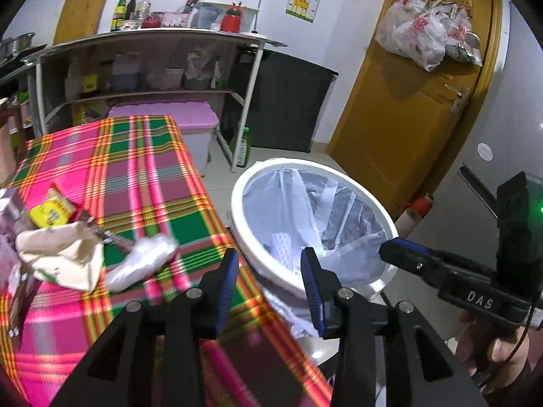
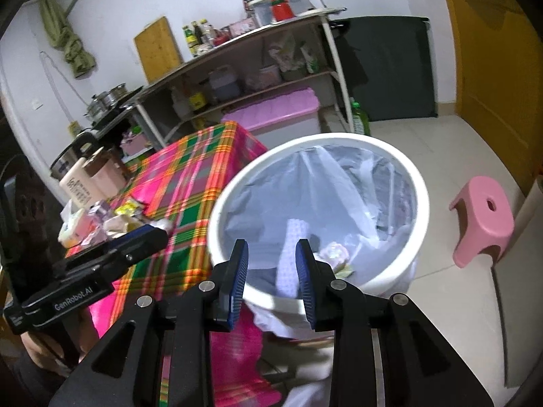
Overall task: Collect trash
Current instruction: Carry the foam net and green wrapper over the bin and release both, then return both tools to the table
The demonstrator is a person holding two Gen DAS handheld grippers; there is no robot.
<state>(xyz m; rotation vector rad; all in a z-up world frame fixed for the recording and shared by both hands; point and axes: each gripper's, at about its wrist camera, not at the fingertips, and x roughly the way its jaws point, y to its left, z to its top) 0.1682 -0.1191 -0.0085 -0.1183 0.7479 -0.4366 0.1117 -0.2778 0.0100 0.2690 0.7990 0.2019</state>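
My left gripper (image 1: 269, 257) is open and empty, over the gap between the plaid-covered table (image 1: 142, 176) and the white bin (image 1: 237, 210). My right gripper (image 2: 272, 247), also open with nothing between its fingers, hangs over the near rim of the bin (image 2: 217, 217). The bin has a clear plastic liner, with a white foam net (image 2: 295, 234) and a crumpled scrap (image 2: 334, 251) inside. On the table lie a crumpled cream paper bag (image 1: 64, 254), a clear plastic wrapper (image 1: 142, 257) and a yellow packet (image 1: 51, 213). The other gripper's tip shows in each view.
A pink stool (image 2: 482, 217) stands on the tiled floor right of the bin. Behind the table are a loaded shelf unit (image 1: 152, 64), a pink-lidded storage box (image 1: 190, 118) and a green bottle (image 1: 242, 149). A yellow door (image 1: 417, 95) carries hanging plastic bags.
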